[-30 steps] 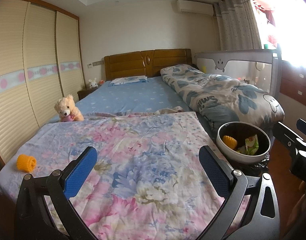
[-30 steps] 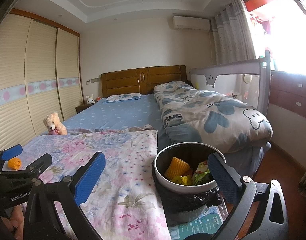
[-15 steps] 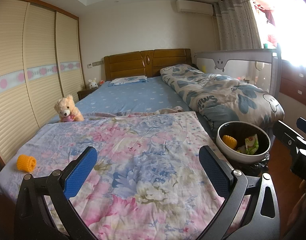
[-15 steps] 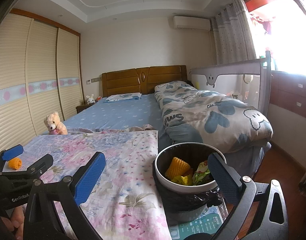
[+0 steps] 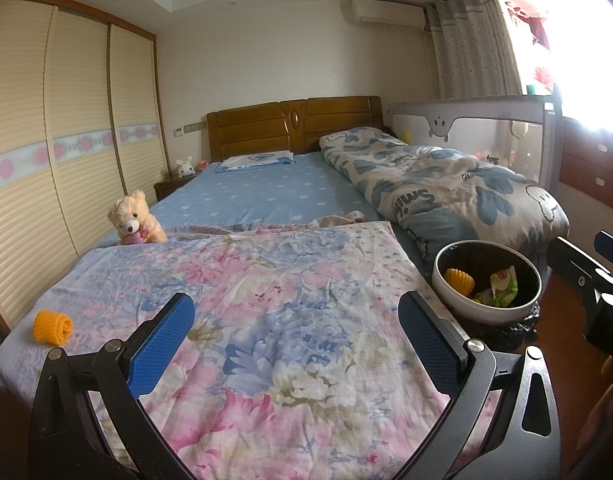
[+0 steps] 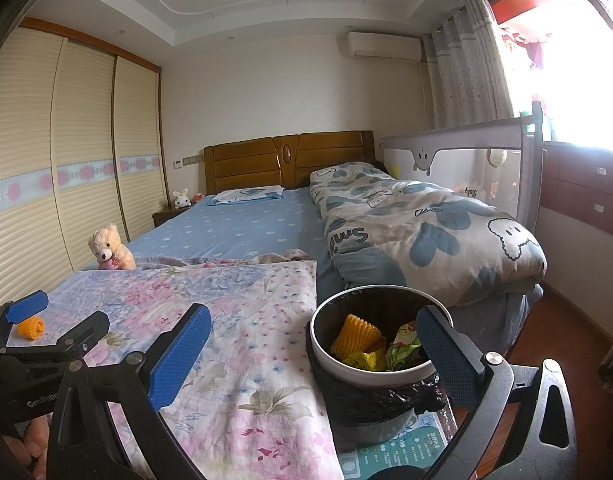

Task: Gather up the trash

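Note:
An orange foam net roll [image 5: 53,327] lies on the floral sheet [image 5: 274,320] at the bed's near left corner; it also shows in the right wrist view [image 6: 30,327]. A white-rimmed trash bin [image 5: 486,312] with a black liner stands at the bed's right foot [image 6: 370,372] and holds an orange foam piece [image 6: 356,336] and green-yellow wrappers [image 6: 402,350]. My left gripper [image 5: 298,340] is open and empty above the floral sheet. My right gripper [image 6: 314,354] is open and empty, its jaws on either side of the bin's near rim.
A teddy bear [image 5: 132,220] sits at the left bed edge. A rolled duvet [image 5: 446,196] lies along the right side by a bed guard [image 5: 466,128]. Wardrobe doors [image 5: 46,160] line the left wall. Wooden floor [image 6: 566,332] lies right of the bin.

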A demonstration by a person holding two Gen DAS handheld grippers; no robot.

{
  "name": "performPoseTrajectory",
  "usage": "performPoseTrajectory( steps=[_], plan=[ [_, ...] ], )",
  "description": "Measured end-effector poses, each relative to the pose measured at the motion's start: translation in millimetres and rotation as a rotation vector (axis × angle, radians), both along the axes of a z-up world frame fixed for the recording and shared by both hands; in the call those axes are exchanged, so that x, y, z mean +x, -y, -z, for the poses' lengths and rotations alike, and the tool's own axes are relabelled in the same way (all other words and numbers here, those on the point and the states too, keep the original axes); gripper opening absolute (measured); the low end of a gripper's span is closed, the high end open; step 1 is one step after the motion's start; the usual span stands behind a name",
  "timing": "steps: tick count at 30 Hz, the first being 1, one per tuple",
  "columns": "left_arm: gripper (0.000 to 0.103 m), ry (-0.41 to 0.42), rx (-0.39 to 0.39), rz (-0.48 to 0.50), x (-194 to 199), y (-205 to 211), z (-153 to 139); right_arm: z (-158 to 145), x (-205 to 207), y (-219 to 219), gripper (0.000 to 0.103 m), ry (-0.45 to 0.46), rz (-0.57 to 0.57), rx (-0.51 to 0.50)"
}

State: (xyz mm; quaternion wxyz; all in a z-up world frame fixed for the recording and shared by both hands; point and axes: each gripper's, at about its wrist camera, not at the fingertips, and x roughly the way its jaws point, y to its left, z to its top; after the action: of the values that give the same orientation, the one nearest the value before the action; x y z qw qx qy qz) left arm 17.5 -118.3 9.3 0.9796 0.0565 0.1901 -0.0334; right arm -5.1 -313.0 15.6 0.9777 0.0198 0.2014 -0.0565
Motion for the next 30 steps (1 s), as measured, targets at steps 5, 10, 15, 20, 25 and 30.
performPoseTrajectory(
  steps=[5, 10, 15, 20, 25, 30],
  plan=[
    [0.103, -0.001, 0.002, 0.002, -0.3, 0.1, -0.1, 0.3, 0.0, -0.4, 0.103, -0.002, 0.0, 0.002],
    [0.103, -0.002, 0.002, 0.003, 0.3, 0.9, 0.3, 1.0, -0.1, -1.4, 0.103, -0.003, -0.001, 0.003],
    [0.103, -0.002, 0.002, 0.002, 0.0, 1.2, 0.1, 2.1, -0.8, -3.0, 0.103, -0.005, -0.001, 0.003],
    [0.103, -0.004, 0.001, 0.002, 0.5, 1.3, 0.4, 3.8, -0.7, -4.4, 0.103, -0.008, -0.002, 0.004],
    [0.103, -0.002, 0.002, 0.002, 1.7, 0.6, 0.5, 7.6, -1.5, -8.4, 0.103, -0.016, -0.006, 0.005],
    [0.103, -0.012, 0.001, 0.003, 1.7, 0.7, 2.4, 9.3, -0.5, -10.6, 0.103, -0.027, -0.01, 0.013]
  ],
)
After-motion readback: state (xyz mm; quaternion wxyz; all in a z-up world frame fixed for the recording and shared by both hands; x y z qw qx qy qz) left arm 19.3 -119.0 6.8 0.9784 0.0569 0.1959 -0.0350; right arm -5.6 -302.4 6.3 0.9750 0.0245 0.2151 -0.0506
